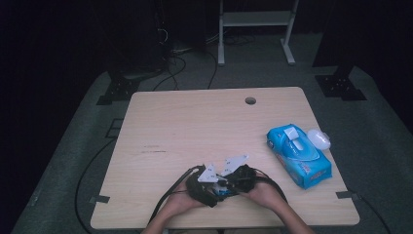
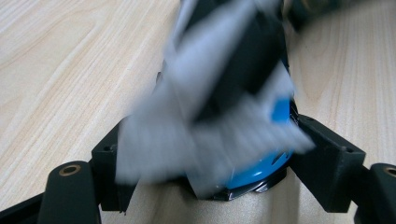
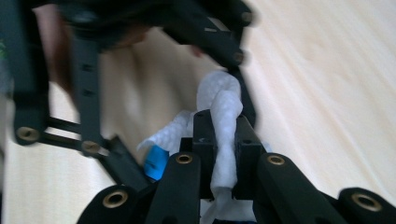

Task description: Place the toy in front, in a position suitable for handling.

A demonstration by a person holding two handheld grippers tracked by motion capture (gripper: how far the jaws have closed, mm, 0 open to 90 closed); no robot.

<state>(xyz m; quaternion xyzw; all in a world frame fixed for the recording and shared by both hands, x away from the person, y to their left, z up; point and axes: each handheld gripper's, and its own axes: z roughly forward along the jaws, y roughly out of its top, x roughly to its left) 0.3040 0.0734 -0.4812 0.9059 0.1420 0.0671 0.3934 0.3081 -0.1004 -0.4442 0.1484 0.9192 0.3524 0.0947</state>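
On the pale wooden surface [image 1: 195, 126], the right hand-held gripper [image 3: 223, 140] pinches a white wipe [image 3: 223, 107]; the left hand-held gripper [image 2: 205, 154] clasps a blue-capped object [image 2: 254, 170]. No label is legible.

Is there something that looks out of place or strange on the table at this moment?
Mostly tidy. One oddity: the white lid lies on the table beside the blue wipes pack, whose flap stands open. Near the front edge, the right gripper pinches a twisted white wipe against a small blue object held between the left gripper's jaws.

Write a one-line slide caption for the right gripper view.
Right gripper pinches a white wipe between its shut jaws above the wooden table.
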